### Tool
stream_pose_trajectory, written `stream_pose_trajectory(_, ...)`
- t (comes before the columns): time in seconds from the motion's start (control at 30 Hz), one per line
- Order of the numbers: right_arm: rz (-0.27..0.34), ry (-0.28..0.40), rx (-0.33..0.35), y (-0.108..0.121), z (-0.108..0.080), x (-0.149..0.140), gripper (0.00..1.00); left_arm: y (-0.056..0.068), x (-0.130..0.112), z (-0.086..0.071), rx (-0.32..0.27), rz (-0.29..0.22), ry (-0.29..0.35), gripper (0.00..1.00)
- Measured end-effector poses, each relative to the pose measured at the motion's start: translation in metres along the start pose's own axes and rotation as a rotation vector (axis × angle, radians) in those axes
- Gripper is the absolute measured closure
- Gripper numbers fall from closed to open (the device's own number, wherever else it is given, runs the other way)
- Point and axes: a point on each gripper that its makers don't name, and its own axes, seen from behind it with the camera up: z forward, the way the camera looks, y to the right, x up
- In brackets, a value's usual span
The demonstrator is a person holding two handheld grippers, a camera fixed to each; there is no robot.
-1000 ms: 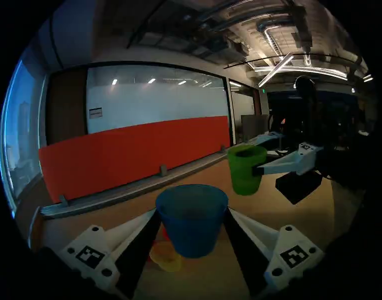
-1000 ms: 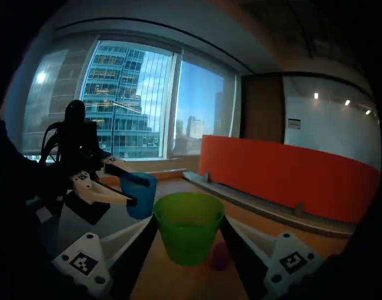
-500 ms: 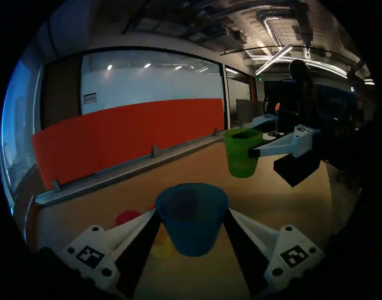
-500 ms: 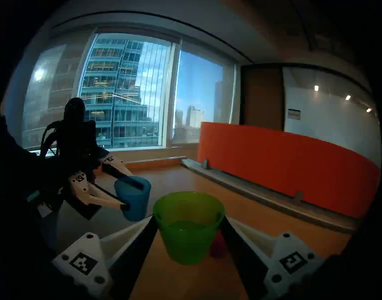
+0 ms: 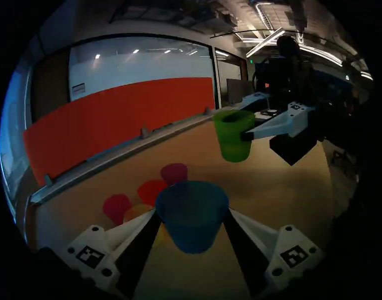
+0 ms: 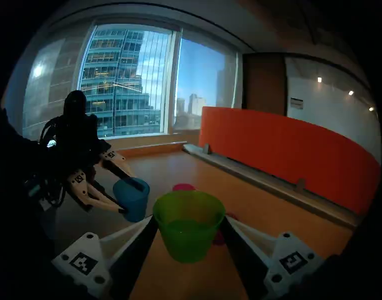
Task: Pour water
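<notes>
— Left gripper view?
— Lower centre: the left gripper (image 5: 191,214) is closed snugly on the upright blue cup (image 5: 192,230). Upper right: the right gripper (image 5: 240,126) grips the green cup (image 5: 233,139).
— Right gripper view?
— Lower centre: both fingers pinch the green cup. Mid-left: the blue cup, clamped likewise.

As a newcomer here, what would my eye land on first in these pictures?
Two bright cups held over the wooden table: a blue cup in the left gripper, a green cup in the right gripper. Behind them run a long orange panel and a bright city window.
</notes>
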Motion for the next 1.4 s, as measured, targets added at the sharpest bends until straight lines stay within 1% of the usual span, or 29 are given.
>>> stream_pose_trajectory(0.17, -0.002, -0.043, 0.011, 0.002, 0.005, -0.015, 0.1, 0.001, -0.019, 0.007, -0.016, 0.033, -0.069, 0.14)
stream_pose_trajectory(0.37, -0.009, -0.099, 0.027, 0.002, 0.012, -0.037, 0.1, -0.002, -0.038, 0.014, -0.032, 0.071, -0.143, 0.14)
stream_pose_trajectory(0.5, -0.007, -0.137, 0.039, 0.002, 0.017, -0.05, 0.1, -0.002, -0.05, 0.019, -0.048, 0.088, -0.183, 0.14)
stream_pose_trajectory(0.67, -0.004, -0.174, 0.05, 0.003, 0.023, -0.063, 0.1, -0.002, -0.062, 0.024, -0.065, 0.097, -0.224, 0.15)
stream_pose_trajectory(1.0, -0.003, -0.233, 0.058, 0.004, 0.031, -0.089, 0.1, -0.002, -0.079, 0.032, -0.093, 0.09, -0.259, 0.14)
stream_pose_trajectory(1.2, 0.005, -0.25, 0.058, 0.005, 0.035, -0.099, 0.1, -0.004, -0.086, 0.036, -0.099, 0.076, -0.265, 0.14)
stream_pose_trajectory(1.4, 0.011, -0.259, 0.057, 0.006, 0.038, -0.105, 0.1, -0.002, -0.092, 0.037, -0.111, 0.06, -0.267, 0.14)
